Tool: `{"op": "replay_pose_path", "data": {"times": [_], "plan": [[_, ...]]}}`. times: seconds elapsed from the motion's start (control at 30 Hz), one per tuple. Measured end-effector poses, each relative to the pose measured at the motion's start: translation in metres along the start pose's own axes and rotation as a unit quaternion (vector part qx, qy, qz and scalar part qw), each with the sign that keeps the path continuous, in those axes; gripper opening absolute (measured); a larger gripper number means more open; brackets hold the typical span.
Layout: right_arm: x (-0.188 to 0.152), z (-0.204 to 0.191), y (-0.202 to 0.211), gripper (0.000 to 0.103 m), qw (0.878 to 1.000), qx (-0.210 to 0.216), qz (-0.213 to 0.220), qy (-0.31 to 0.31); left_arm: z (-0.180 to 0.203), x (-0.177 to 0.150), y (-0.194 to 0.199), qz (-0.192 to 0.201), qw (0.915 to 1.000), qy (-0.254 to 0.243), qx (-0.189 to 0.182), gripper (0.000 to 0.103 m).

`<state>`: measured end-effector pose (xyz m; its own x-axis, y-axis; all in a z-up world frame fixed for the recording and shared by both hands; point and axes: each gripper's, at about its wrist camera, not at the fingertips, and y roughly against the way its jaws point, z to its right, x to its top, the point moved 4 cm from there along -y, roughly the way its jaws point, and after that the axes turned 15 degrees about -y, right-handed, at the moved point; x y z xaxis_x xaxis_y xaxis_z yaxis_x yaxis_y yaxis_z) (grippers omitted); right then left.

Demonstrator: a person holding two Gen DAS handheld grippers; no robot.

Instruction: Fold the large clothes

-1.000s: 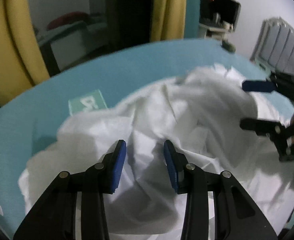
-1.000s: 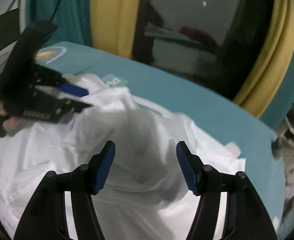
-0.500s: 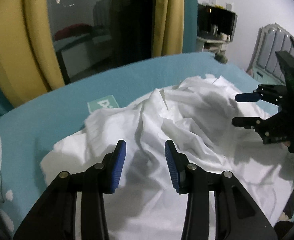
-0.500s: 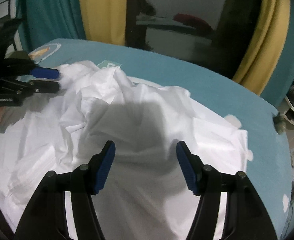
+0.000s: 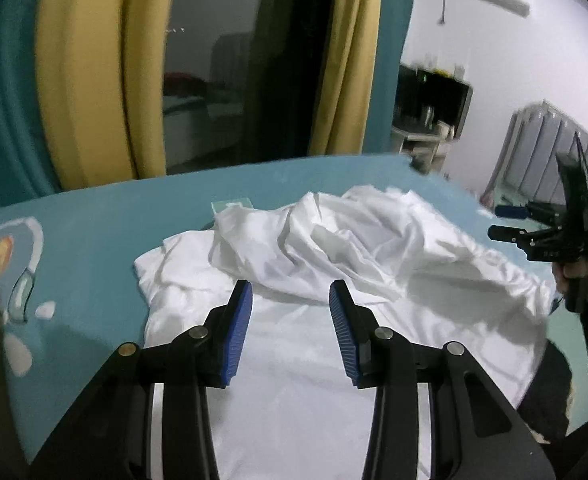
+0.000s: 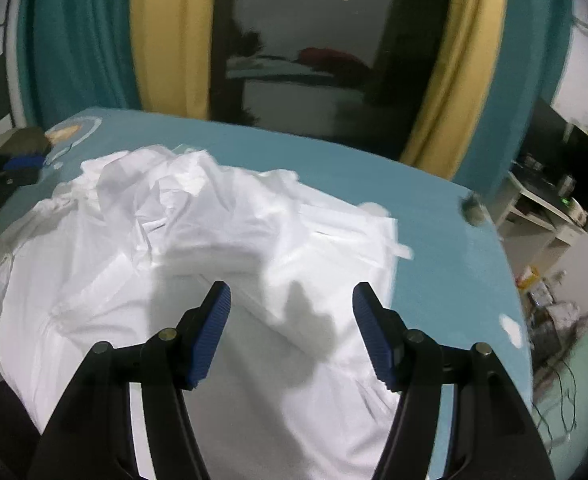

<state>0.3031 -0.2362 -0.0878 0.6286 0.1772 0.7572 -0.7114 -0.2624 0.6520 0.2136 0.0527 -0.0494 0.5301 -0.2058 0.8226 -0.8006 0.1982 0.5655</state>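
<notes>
A large white garment (image 5: 334, 264) lies crumpled on a teal bed (image 5: 105, 216); its far half is bunched in folds and its near half lies flatter. It also shows in the right wrist view (image 6: 197, 240). My left gripper (image 5: 290, 292) is open and empty above the garment's near left part. My right gripper (image 6: 291, 294) is open and empty above its near right part. The right gripper shows at the right edge of the left wrist view (image 5: 512, 222), and the left gripper at the left edge of the right wrist view (image 6: 17, 168).
Yellow and teal curtains (image 5: 89, 80) and a dark window (image 6: 306, 52) stand behind the bed. A small teal card (image 5: 229, 205) lies at the garment's far edge. A shelf with items (image 5: 430, 108) and a grey headboard (image 5: 542, 148) stand to the right.
Both grippers have pulled back and up from the garment. The cloth has settled lower onto the bed, and more of the teal bed and room shows.
</notes>
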Motion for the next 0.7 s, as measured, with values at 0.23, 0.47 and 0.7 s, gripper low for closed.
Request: {"op": "replay_pose_path", "data": {"times": [0.23, 0.47, 0.7], "plan": [[-0.035, 0.078, 0.048, 0.063, 0.994, -0.076, 0.012, -0.080, -0.006, -0.052, 0.031, -0.021, 0.9985, 0.022, 0.045, 0.042], [-0.088, 0.136, 0.058, 0.063, 0.979, -0.136, -0.016, -0.154, -0.022, -0.100, 0.053, -0.042, 0.9913, 0.076, 0.099, 0.042], [-0.124, 0.157, 0.054, 0.063, 0.967, -0.132, -0.028, -0.217, -0.029, -0.134, 0.071, -0.061, 0.9814, 0.118, 0.138, 0.052]]}}
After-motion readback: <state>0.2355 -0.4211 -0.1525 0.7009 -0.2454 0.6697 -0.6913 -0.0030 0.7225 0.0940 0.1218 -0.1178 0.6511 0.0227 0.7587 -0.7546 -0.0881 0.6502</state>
